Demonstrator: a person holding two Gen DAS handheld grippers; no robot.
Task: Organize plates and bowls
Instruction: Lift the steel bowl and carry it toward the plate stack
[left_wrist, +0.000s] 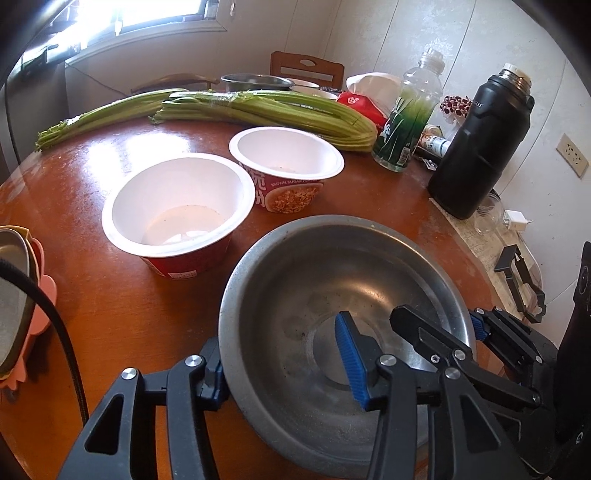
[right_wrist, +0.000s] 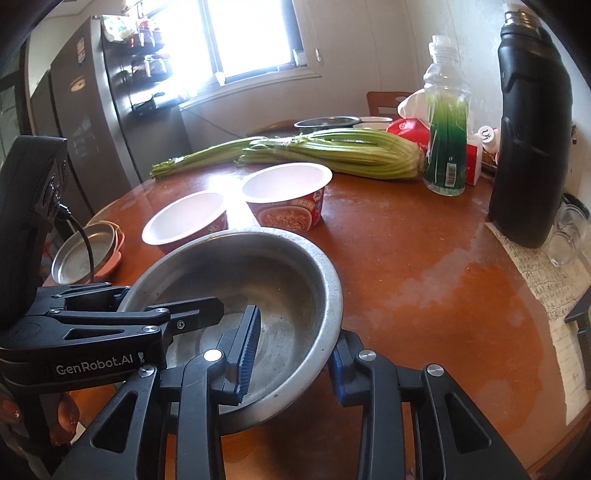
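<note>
Left claw (left_wrist: 284, 365) | straddles steel bowl (left_wrist: 343, 295) rim | bowl upright

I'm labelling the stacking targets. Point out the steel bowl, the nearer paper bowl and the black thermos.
steel bowl (left_wrist: 295, 280), left wrist view, inner wall.
nearer paper bowl (left_wrist: 177, 192), left wrist view, white inside.
black thermos (right_wrist: 532, 147), right wrist view, body.

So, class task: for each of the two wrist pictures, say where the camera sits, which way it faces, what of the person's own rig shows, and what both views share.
Left wrist: sits behind the left gripper, facing across the table; its fingers straddle the metal bowl rim, right gripper at right.
Right wrist: behind the right gripper, facing the window; left gripper at left.
Shared: metal bowl, two paper bowls, celery, flask.
</note>
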